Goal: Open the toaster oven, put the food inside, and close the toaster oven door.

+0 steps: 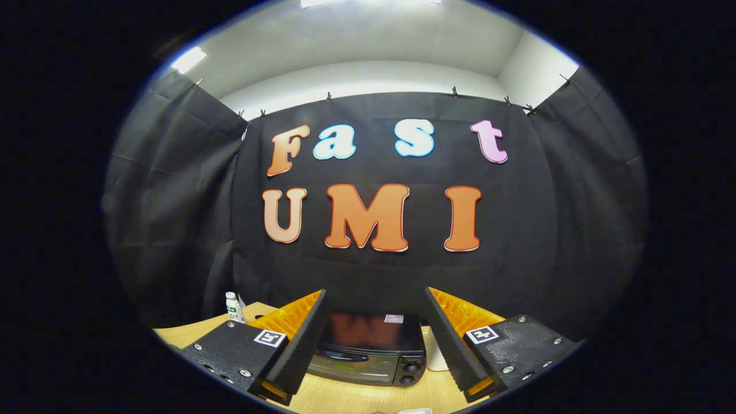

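A black toaster oven (371, 348) stands on the wooden table (356, 397), seen between and beyond my two fingers. Its glass door with a dark handle is shut, and two knobs sit at its right front. My gripper (376, 345) is open, held above the table and well short of the oven, with nothing between the fingers. A small white edge (415, 411) shows near me on the table; I cannot tell what it is.
A small white bottle with a green label (234, 307) stands at the table's back left. A white object (437, 356) sits just right of the oven, partly behind my right finger. Black cloth walls close the booth behind and at both sides.
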Demonstrator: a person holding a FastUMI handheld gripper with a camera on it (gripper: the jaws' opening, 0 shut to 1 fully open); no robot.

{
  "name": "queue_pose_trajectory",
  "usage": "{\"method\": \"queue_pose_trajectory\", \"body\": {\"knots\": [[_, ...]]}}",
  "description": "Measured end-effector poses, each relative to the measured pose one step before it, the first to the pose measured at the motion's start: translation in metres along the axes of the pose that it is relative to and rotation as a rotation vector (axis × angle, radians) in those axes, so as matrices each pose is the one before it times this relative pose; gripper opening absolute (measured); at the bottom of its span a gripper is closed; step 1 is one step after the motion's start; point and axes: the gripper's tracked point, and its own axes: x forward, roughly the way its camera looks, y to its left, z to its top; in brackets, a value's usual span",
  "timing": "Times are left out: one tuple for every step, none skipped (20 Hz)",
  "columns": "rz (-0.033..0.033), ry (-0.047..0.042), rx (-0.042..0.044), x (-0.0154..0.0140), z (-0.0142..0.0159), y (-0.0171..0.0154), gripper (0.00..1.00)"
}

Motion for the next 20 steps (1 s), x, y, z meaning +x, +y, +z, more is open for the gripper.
{"method": "queue_pose_trajectory", "body": {"knots": [[0.00139, -0.01969, -0.01495, -0.00145, 0.01117, -0.00209, 0.98], [-0.00193, -0.01115, -0.01412, -0.00328, 0.00758, -0.00301, 0.98], [0.00295, -0.00696, -0.00561, -0.00264, 0.00629, -0.00046, 0.98], [0.00926, -0.00655, 0.00562, -0.00368, 0.00732, 0.00208, 0.98], [0.01133, -0.00544, 0.01094, -0.00492, 0.00835, 0.00185, 0.98], [0.01099, -0.00977, 0.01209, -0.00283, 0.00891, 0.00018, 0.98], [0.00537, -0.01049, 0.00801, -0.00184, 0.00867, -0.00167, 0.98], [-0.00088, -0.00994, 0.00364, -0.00236, 0.00845, -0.00282, 0.98], [-0.00219, -0.00911, -0.00108, -0.00186, 0.00791, -0.00295, 0.98], [-0.00082, -0.01104, -0.00455, -0.00121, 0.00838, -0.00074, 0.98], [0.00129, -0.01499, -0.00638, -0.00081, 0.01006, -0.00109, 0.98], [0.00176, -0.01433, -0.00769, -0.00018, 0.00948, -0.00031, 0.98], [0.00137, -0.01485, -0.00764, 0.00027, 0.00790, -0.00105, 0.98], [-0.00145, -0.01437, -0.00468, -0.00102, 0.00828, -0.00043, 0.98], [-0.00099, -0.01094, -0.00389, -0.00035, 0.00685, 0.00045, 0.98], [0.00121, -0.01001, -0.00273, -0.00035, 0.00511, 0.00002, 0.98], [-0.00225, -0.00640, 0.00372, 0.00107, 0.00292, -0.00009, 0.98], [-0.00014, 0.00227, 0.00720, 0.00074, -0.00017, -0.00091, 0.98], [0.00619, 0.00783, 0.01046, 0.00031, -0.00031, 0.00084, 0.97], [0.01139, 0.00791, 0.01229, 0.00096, -0.00100, 0.00239, 0.97]]}}
